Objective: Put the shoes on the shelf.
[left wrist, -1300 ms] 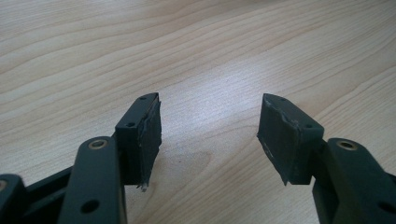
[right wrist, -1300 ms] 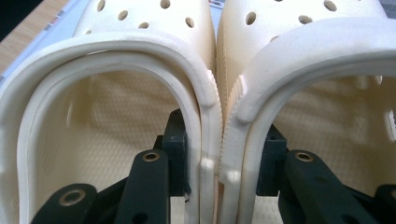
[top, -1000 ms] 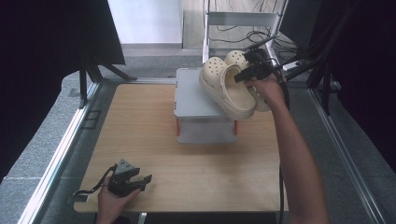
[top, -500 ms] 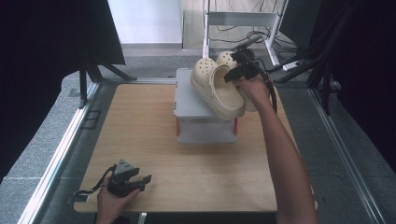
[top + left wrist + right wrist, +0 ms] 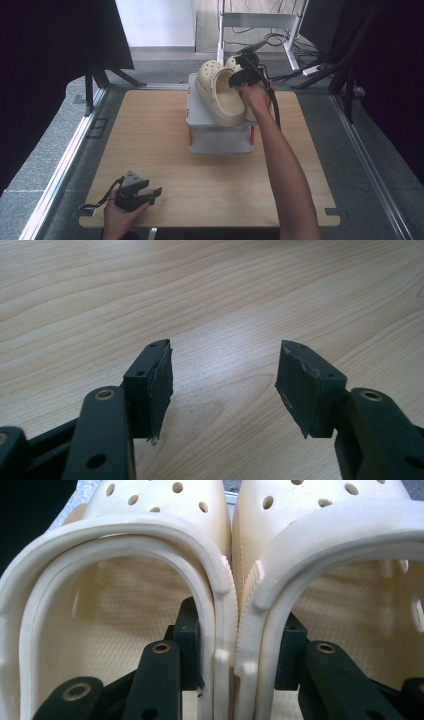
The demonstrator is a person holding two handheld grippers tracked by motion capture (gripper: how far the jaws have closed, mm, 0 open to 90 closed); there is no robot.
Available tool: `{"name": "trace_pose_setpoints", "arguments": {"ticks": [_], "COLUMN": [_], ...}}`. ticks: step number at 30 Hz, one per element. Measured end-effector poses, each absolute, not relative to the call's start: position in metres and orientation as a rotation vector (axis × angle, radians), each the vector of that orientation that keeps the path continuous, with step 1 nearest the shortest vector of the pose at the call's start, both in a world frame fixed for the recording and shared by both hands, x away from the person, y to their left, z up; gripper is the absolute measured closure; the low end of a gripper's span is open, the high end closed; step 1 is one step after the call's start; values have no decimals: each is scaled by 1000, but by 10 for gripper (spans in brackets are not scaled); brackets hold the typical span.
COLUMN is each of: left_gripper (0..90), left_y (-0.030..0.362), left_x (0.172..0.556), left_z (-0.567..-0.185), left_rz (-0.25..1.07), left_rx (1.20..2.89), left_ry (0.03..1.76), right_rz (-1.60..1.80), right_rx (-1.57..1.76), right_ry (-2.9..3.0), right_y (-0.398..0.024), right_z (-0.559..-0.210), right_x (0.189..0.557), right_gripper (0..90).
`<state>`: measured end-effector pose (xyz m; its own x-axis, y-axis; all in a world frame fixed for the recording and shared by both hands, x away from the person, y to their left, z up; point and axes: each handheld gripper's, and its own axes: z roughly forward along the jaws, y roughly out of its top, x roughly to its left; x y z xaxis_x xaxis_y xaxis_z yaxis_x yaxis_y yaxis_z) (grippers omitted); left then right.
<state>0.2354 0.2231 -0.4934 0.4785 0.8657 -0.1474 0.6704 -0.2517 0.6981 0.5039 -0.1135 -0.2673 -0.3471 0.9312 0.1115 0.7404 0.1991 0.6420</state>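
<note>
Landmark: white two-tier rack [image 5: 220,115] at the far middle of the wooden table [image 5: 150,140].

Right gripper [image 5: 235,667]: one jaw sits inside each clog, and the two jaws pinch the touching inner side walls together, so the pair is carried as one bundle. Left clog [image 5: 120,580] and right clog [image 5: 330,565] lie side by side, heel openings toward the camera, perforated toes away. In the high view the pair of clogs [image 5: 222,92] sits over the rack's top shelf, toes toward the far edge, heels overhanging toward the near side; whether the soles already rest on the shelf I cannot tell.

Left gripper [image 5: 225,382]: jaws wide apart, nothing between them, low over bare table wood near the front left corner, well apart from the rack.

Step in hand (judgement): setting the pair on the top shelf. To do it well, hold the pinch firm until both soles lie flat on the shelf. Centre the pair so no heel hangs off the near edge. Then spread the jaws only slightly and withdraw straight back out of the heel openings, so the walls are not dragged.

Containers: the rack's lower shelf, as far as visible beneath the top, looks bare. Each clog holds only a jaw.
</note>
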Motion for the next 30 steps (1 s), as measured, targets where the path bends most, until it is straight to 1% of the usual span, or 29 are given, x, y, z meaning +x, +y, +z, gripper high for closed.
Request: {"name": "trace_pose_setpoints", "arguments": {"ticks": [16, 30], "left_gripper": [402, 402], "left_y": [225, 224], "left_x": [235, 235], "left_z": [-492, -493], "left_rz": [359, 360], "left_rx": [2003, 2002], "left_ry": [1263, 1265], "right_rz": [860, 891], "right_rx": [1649, 1720], "right_ry": [2095, 1992], "right_y": [-86, -76], "right_z": [-283, -294], "right_x": [516, 521], "right_gripper": [647, 646]}}
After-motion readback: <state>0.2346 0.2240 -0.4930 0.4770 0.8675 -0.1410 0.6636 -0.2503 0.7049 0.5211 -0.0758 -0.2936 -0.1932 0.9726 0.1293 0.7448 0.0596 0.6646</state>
